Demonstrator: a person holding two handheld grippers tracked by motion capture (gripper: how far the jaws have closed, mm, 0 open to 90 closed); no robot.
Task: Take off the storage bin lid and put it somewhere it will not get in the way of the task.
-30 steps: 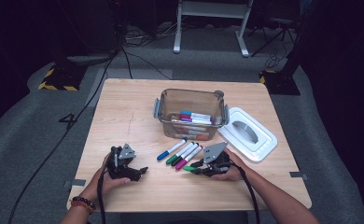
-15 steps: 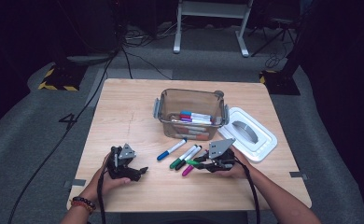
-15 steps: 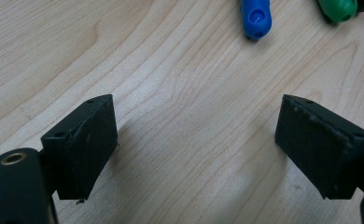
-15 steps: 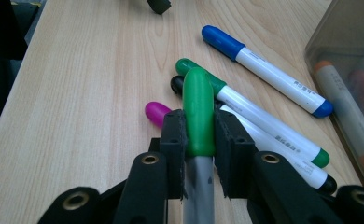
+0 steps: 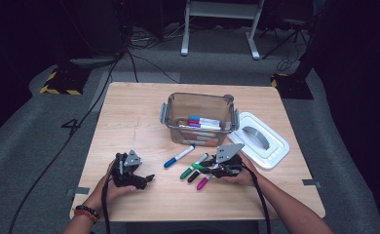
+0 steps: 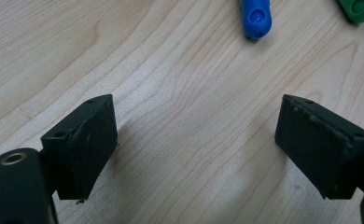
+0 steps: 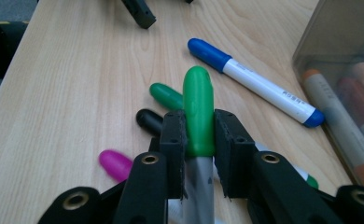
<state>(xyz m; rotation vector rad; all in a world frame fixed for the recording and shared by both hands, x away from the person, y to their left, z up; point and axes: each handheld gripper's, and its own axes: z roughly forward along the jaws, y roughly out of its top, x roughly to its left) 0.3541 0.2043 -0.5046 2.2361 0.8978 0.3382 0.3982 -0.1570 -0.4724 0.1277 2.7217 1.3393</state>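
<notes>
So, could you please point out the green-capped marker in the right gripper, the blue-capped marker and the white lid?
green-capped marker [image 7: 198,109], right gripper view, on its green cap.
blue-capped marker [image 5: 180,156], high view, on its white barrel.
white lid [image 5: 275,145], high view, on its flat rim.

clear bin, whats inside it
Several markers lie inside the clear bin, with purple, red and orange caps showing. Their exact number is unclear, since they overlap behind the tinted wall.

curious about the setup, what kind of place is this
Probably a lab or studio set up for recording manipulation work. A lone wooden table stands on grey carpet with cables trailing over it, and hazard-striped tape marks the floor. A metal stand's feet show behind, in dark surroundings.
</notes>
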